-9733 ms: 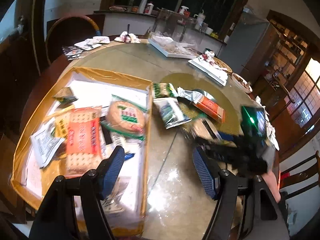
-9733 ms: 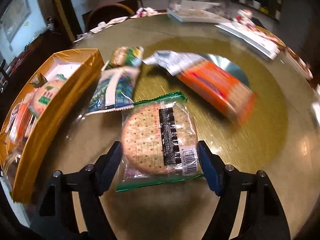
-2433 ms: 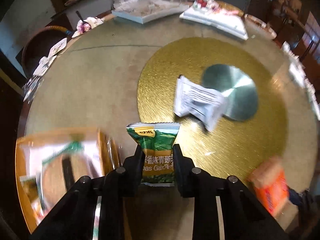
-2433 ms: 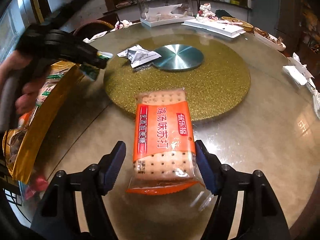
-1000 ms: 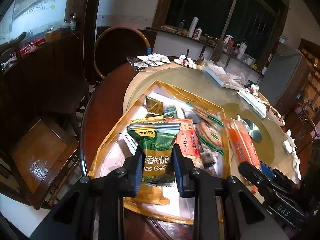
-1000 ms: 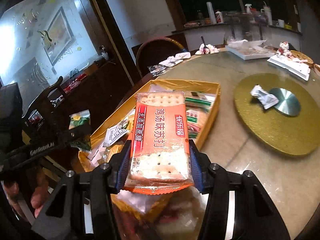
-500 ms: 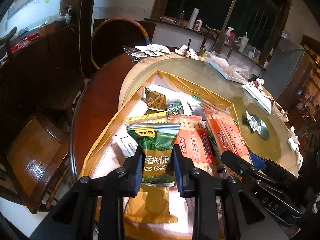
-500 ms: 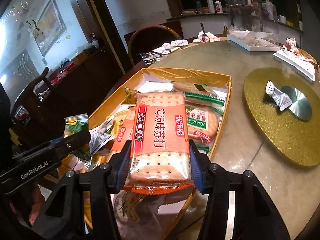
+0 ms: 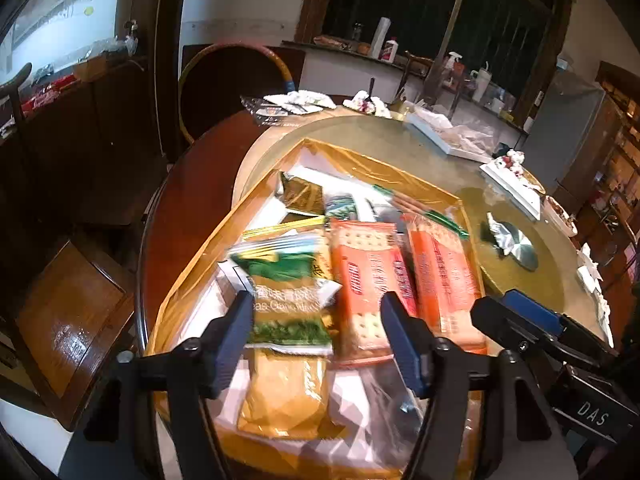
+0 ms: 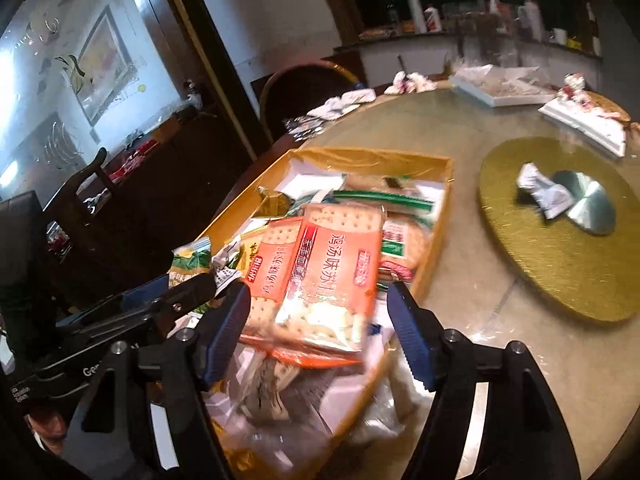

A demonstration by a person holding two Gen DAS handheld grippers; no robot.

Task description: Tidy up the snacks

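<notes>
My left gripper [image 9: 318, 322] hangs over the near end of the yellow box [image 9: 380, 164], its jaws opening. The green pea packet [image 9: 284, 292] sits blurred between them, free of the pads, above a yellow packet [image 9: 284, 392]. Two orange cracker packs [image 9: 368, 280] lie side by side in the box to its right. In the right wrist view my right gripper [image 10: 318, 316] is also opening over the box [image 10: 368, 156]. An orange cracker pack [image 10: 332, 272] lies loose and blurred between its jaws, atop another one [image 10: 272, 264].
A crumpled silver wrapper [image 10: 544, 190] lies on the gold turntable [image 10: 560, 264] by its steel hub. White trays [image 10: 500, 92] and wrappers crowd the table's far edge. A round-backed chair [image 9: 236, 80] and a wooden seat [image 9: 68, 312] stand on the left.
Both grippers have opened. The green packet and the orange cracker pack, gripped half a second ago, have slipped free and dropped toward the box. Both hands stay over the box.
</notes>
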